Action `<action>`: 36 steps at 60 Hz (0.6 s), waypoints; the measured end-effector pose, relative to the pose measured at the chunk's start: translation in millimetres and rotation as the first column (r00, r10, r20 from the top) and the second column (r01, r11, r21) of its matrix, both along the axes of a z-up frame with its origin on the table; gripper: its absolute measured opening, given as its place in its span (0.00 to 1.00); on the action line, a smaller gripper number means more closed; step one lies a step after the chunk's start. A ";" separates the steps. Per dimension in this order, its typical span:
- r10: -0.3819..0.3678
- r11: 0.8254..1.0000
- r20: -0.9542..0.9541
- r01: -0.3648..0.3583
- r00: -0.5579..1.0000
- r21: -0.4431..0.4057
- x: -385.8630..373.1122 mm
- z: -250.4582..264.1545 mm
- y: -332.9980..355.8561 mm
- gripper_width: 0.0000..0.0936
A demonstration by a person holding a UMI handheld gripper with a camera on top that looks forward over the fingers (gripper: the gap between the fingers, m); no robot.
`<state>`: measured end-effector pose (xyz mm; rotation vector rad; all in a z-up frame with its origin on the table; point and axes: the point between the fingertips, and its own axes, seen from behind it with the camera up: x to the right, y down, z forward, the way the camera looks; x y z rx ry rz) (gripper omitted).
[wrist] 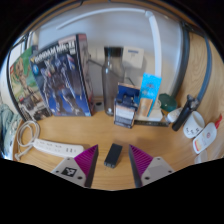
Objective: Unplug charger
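The gripper [113, 163] sits at the bottom centre of the frame, its fingers spread wide and holding nothing. The magenta pads [88, 160] flank a small dark block, apparently the charger [113, 154], which stands between them with a gap at each side, resting on the wooden desk [100, 128]. Whether it sits in a socket there cannot be made out.

To the lower left, just beside the left finger, lies a white power strip [55, 147] with a pale cable [27, 131] looping up beyond it. Farther back, in the middle of the frame, a small blue-and-white box [126, 103] stands upright; a large robot-model box [62, 76] leans against the wall at upper left, and a dark bottle [108, 82] stands between them. White items lie at the right edge [207, 135].

To do this step well, I would centre the block between the pads, close squarely on its flat sides, and pull straight along the prongs' axis without twisting.
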<state>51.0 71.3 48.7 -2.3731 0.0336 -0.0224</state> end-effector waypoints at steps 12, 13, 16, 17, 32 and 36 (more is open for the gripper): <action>-0.060 0.961 -0.020 0.063 0.998 0.268 -9.6 146.2 -13.8 0.89; -0.068 0.954 -0.023 0.072 0.997 0.291 -13.1 157.4 -16.1 0.89; -0.067 0.933 -0.033 0.075 0.997 0.351 -18.8 191.7 -30.3 0.90; -0.068 0.927 -0.035 0.076 0.997 0.368 -21.0 201.3 -35.7 0.90; -0.039 0.873 0.006 0.032 0.999 0.486 -66.5 262.9 -127.1 0.90; -0.042 0.877 0.008 0.033 0.999 0.479 -74.8 257.6 -149.9 0.90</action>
